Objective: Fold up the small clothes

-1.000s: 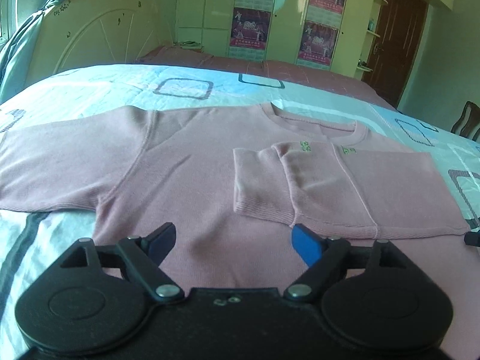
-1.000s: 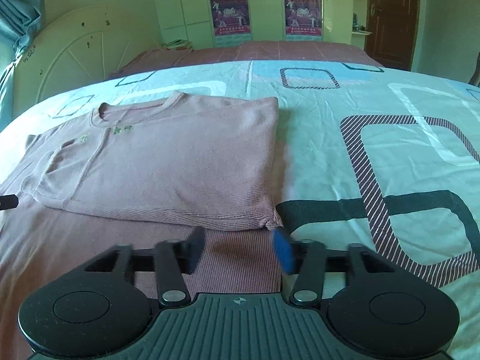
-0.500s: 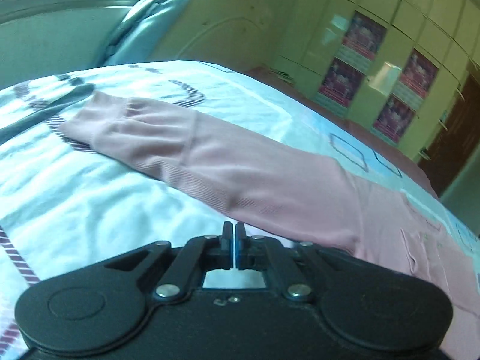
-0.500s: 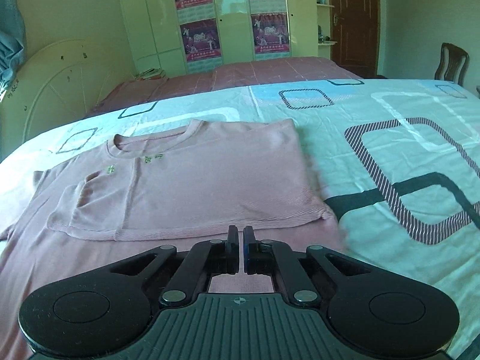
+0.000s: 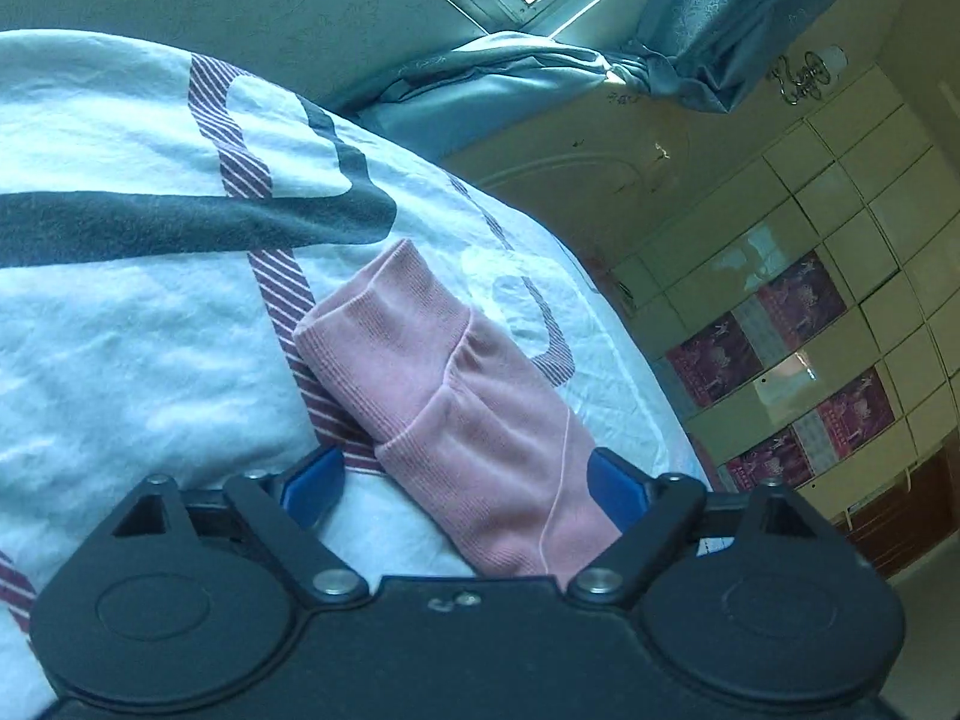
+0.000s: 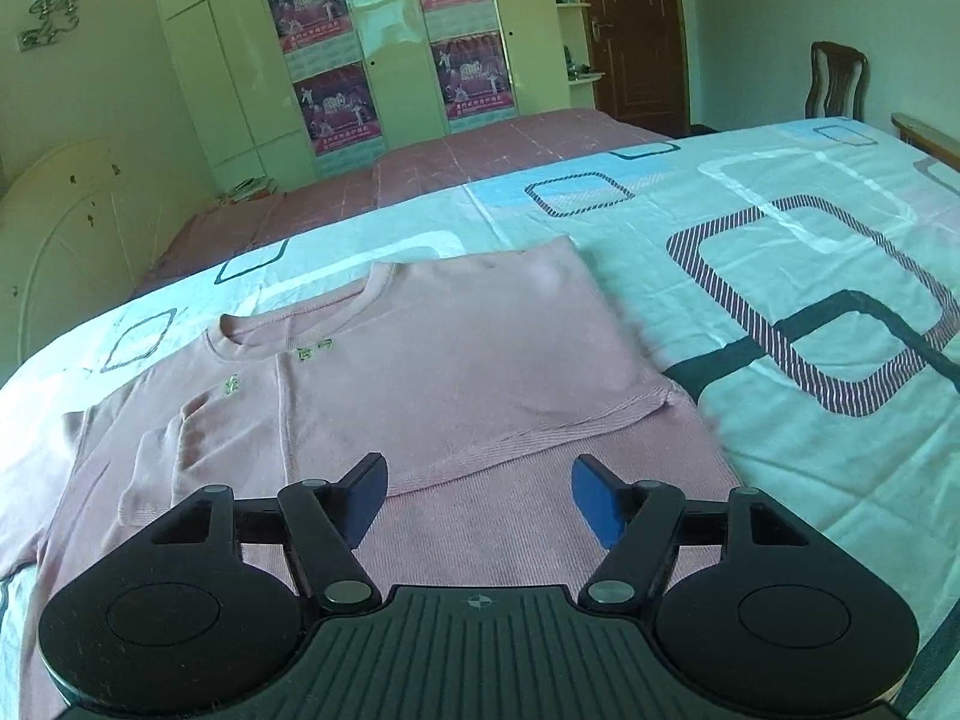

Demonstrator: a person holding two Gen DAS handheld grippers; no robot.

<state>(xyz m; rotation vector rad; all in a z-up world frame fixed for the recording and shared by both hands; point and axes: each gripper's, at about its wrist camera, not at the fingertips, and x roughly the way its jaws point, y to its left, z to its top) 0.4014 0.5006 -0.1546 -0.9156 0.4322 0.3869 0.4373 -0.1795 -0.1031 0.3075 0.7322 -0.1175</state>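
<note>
left gripper (image 5: 465,483): jaws opening around sleeve (image 5: 474,420), ready to fold it in | right gripper (image 6: 474,498): jaws opening over shirt (image 6: 456,360), empty, waiting | bed (image 6: 780,420)

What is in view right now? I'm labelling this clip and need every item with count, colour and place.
sweater: one, pink, flat on the bed, one side already folded over its body
sleeve: one, pink, ribbed cuff, stretched out on the bedcover between the left claw's fingers
bedcover: one, pale blue-white with dark rounded squares, under the sweater
second bed: one, dusty pink cover, behind
wardrobe: one, pale yellow-green, back wall
posters: four, magenta, on wardrobe doors
curtain: one, blue-grey, by the window
door: one, dark brown, far right
chair: one, dark wood, right of the door
wall lamp: one, white, upper left
left claw: black, blue pads, opening
right claw: black, blue pads, opening, over the sweater
</note>
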